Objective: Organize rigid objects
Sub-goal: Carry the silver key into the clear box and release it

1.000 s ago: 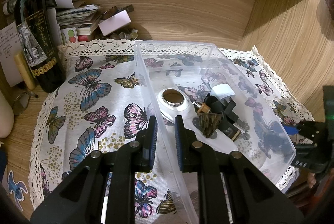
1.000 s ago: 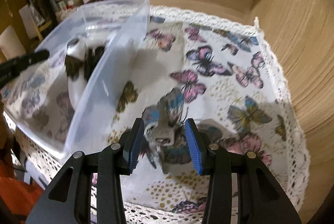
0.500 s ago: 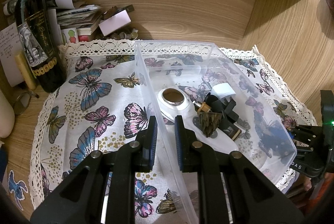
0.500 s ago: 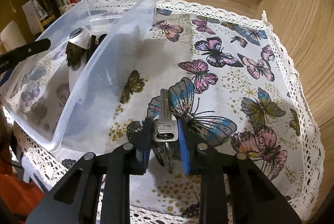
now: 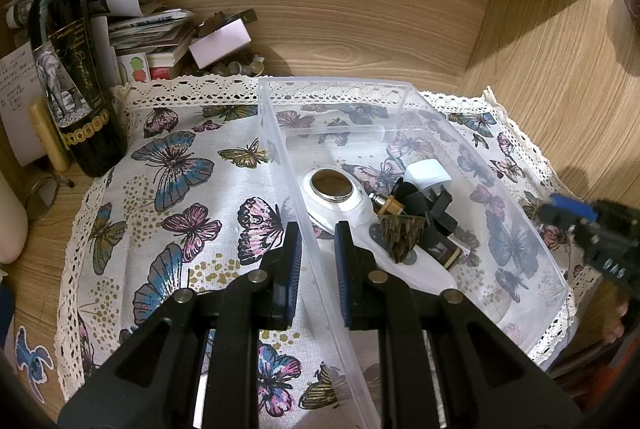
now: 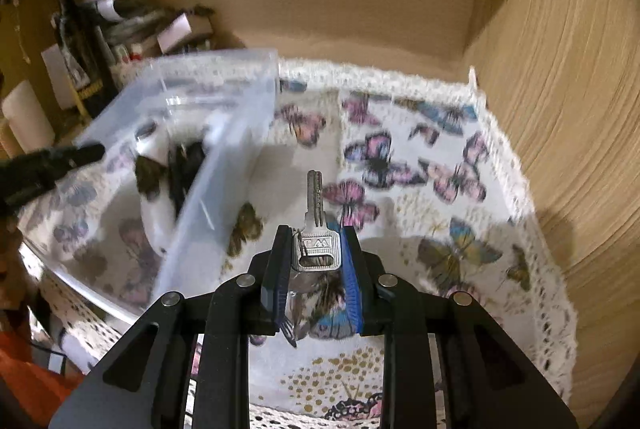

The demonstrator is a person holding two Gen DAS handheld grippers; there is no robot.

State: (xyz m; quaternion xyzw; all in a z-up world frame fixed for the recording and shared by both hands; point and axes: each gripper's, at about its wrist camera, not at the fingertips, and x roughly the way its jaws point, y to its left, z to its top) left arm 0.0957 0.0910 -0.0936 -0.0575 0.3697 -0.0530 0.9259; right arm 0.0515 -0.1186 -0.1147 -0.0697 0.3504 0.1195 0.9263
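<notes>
My right gripper is shut on a silver key and holds it above the butterfly cloth, blade pointing forward. A clear plastic bin stands to its left. My left gripper is shut on the bin's near left wall. In the bin lie a white oval piece with a metal ring, a white cap and dark small items. The right gripper also shows at the right edge of the left wrist view.
A dark wine bottle, stacked papers and small boxes stand at the back left. Wooden walls close the back and right side. A butterfly tablecloth with lace edge covers the desk.
My right gripper closed on the key and lifted it off the cloth. The left gripper stayed clamped on the bin wall.
</notes>
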